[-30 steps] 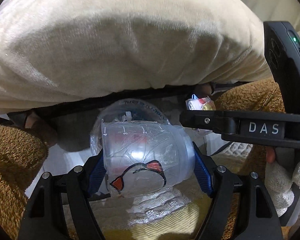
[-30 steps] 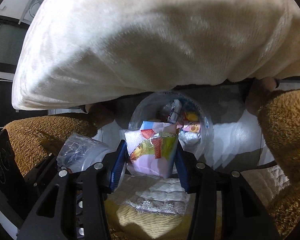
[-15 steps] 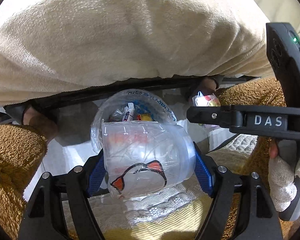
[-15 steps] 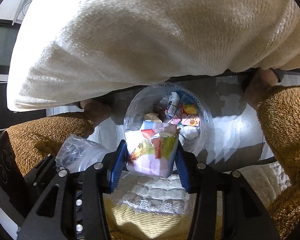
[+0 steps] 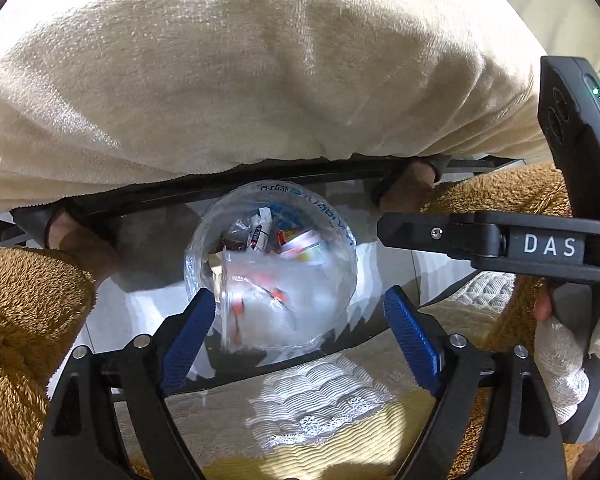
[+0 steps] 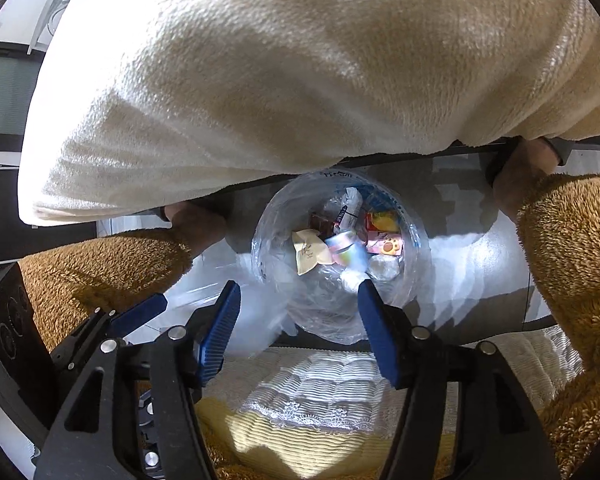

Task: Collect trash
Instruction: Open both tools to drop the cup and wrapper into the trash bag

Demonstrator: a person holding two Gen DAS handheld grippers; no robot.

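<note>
We see left gripper [image 5: 300,320] opening, blurred cup [image 5: 268,312] loose between pads | right gripper [image 6: 298,320] opening, empty | both above bin [image 6: 340,256] of wrappers

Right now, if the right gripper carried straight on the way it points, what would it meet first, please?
Probably the clear bag of the trash bin, with wrappers inside; the opening right gripper has nothing between its pads, though depth is unclear.

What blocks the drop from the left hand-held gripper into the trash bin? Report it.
Nothing visible does. The left hand-held gripper is opening right above the trash bin, and the blurred clear plastic cup sits over its open mouth, clear of both pads.
</note>
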